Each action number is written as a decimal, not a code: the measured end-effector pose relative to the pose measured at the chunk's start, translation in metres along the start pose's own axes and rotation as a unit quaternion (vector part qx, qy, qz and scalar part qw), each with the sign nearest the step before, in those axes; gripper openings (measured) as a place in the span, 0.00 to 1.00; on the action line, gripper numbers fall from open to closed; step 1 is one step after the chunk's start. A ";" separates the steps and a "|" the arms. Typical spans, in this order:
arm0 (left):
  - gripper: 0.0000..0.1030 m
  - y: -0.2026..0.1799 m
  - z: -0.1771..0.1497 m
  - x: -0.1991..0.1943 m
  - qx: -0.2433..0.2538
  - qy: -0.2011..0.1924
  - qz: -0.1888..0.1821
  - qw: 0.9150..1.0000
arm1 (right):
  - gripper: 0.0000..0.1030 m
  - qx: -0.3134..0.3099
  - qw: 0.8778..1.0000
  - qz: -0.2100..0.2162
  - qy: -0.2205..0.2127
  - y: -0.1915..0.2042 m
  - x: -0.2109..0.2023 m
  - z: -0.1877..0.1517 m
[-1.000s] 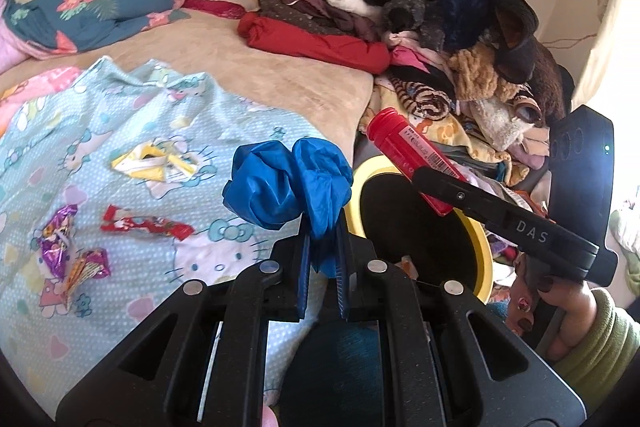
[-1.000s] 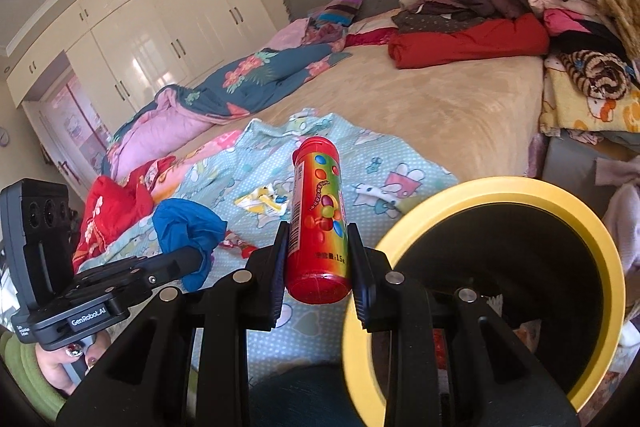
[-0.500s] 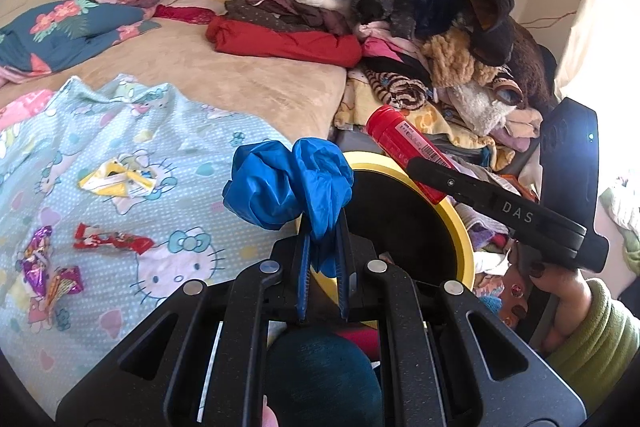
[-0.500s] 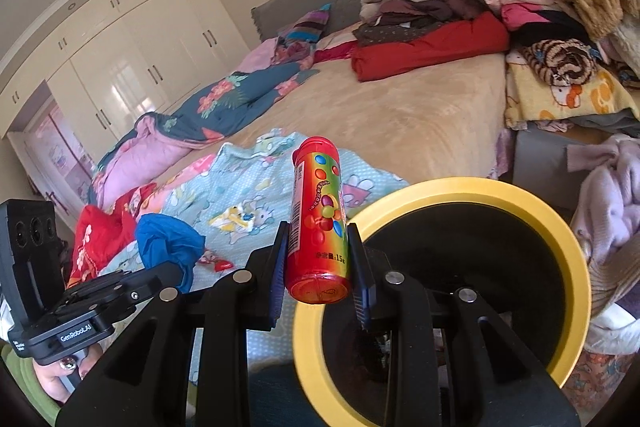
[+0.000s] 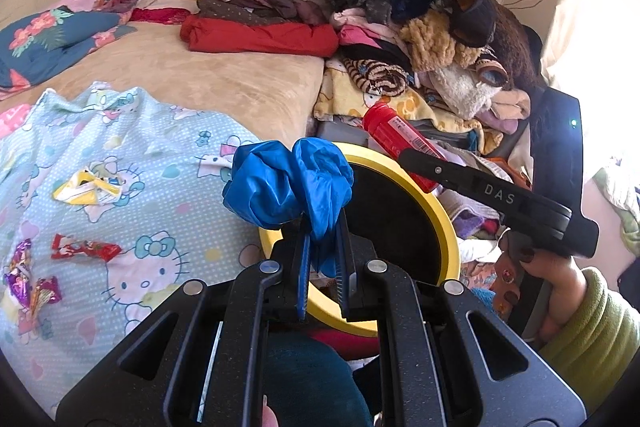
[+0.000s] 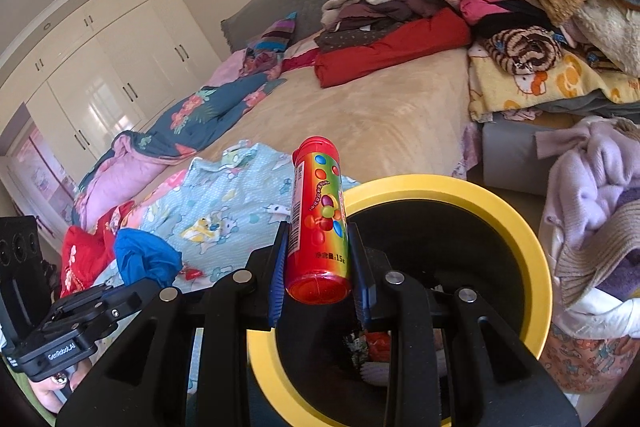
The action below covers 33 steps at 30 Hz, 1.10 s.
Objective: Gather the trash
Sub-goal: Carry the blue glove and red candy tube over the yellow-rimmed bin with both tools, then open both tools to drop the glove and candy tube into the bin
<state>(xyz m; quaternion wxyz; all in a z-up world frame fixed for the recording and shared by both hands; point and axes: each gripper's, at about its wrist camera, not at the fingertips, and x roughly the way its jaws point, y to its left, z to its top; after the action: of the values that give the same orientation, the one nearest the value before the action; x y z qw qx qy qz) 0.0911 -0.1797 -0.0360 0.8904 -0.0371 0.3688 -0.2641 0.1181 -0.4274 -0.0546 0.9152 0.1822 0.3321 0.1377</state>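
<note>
My left gripper (image 5: 322,259) is shut on a crumpled blue glove (image 5: 288,183), which hangs over the near rim of the yellow-rimmed black bin (image 5: 450,227). My right gripper (image 6: 318,267) is shut on a red candy tube (image 6: 318,215) with coloured dots, held upright over the left rim of the same bin (image 6: 532,255). From the left wrist view the tube (image 5: 400,143) pokes out of the right gripper above the bin's far side. The blue glove (image 6: 146,259) also shows at the left in the right wrist view. Some wrappers lie at the bin's bottom (image 6: 370,347).
Candy wrappers lie on the light blue cartoon-cat sheet (image 5: 140,131): a yellow-white one (image 5: 86,185), a red one (image 5: 84,249), shiny purple ones (image 5: 30,283). A heap of clothes (image 5: 380,7) covers the bed's far right. White wardrobes (image 6: 100,75) stand beyond the bed.
Both grippers have moved right from over the sheet to over the bin, each keeping its hold. The bin's mouth now sits nearer the middle under them.
</note>
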 end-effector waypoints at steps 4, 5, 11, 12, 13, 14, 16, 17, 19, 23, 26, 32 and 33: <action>0.06 -0.004 -0.001 0.004 0.005 0.006 -0.002 1.000 | 0.26 0.006 1.000 -0.005 -0.001 -0.007 -0.001 0.000; 0.06 -0.005 -0.001 0.006 0.007 0.007 -0.002 1.000 | 0.26 0.008 1.000 -0.008 0.000 -0.010 -0.001 0.000; 0.06 -0.013 -0.003 0.017 0.018 0.019 -0.008 1.000 | 0.26 0.020 1.000 -0.019 0.001 -0.022 -0.001 -0.002; 0.06 -0.015 -0.003 0.019 0.020 0.021 -0.010 1.000 | 0.26 0.024 0.999 -0.022 0.001 -0.025 -0.002 -0.003; 0.06 -0.017 -0.004 0.022 0.023 0.024 -0.011 0.999 | 0.26 0.026 0.999 -0.024 0.002 -0.026 -0.002 -0.003; 0.06 -0.018 -0.004 0.024 0.024 0.026 -0.012 0.999 | 0.26 0.028 0.999 -0.027 0.002 -0.028 -0.002 -0.004; 0.06 -0.022 -0.004 0.029 0.028 0.031 -0.015 0.999 | 0.26 0.035 0.999 -0.032 0.005 -0.035 -0.001 -0.005; 0.06 -0.024 -0.005 0.031 0.029 0.033 -0.016 0.999 | 0.26 0.038 0.999 -0.035 0.006 -0.037 -0.001 -0.005; 0.06 -0.027 -0.005 0.036 0.032 0.039 -0.019 0.999 | 0.26 0.044 0.998 -0.040 0.009 -0.042 0.000 -0.007; 0.06 -0.031 -0.006 0.046 0.036 0.048 -0.025 0.998 | 0.26 0.055 0.997 -0.050 0.016 -0.053 0.001 -0.011; 0.06 -0.035 -0.006 0.054 0.038 0.056 -0.028 0.997 | 0.26 0.061 0.996 -0.056 0.024 -0.059 0.003 -0.014; 0.06 -0.038 -0.009 0.070 0.043 0.071 -0.031 0.996 | 0.26 0.069 0.995 -0.062 0.035 -0.066 0.005 -0.017; 0.06 -0.037 -0.009 0.072 0.042 0.074 -0.031 0.996 | 0.26 0.069 0.995 -0.063 0.035 -0.067 0.005 -0.017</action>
<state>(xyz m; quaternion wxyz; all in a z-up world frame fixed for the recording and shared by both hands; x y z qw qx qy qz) 0.1112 -0.2464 -0.0789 0.8529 0.0089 0.4206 -0.3091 0.1196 -0.4817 -0.0979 0.8950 0.2191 0.3834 0.0631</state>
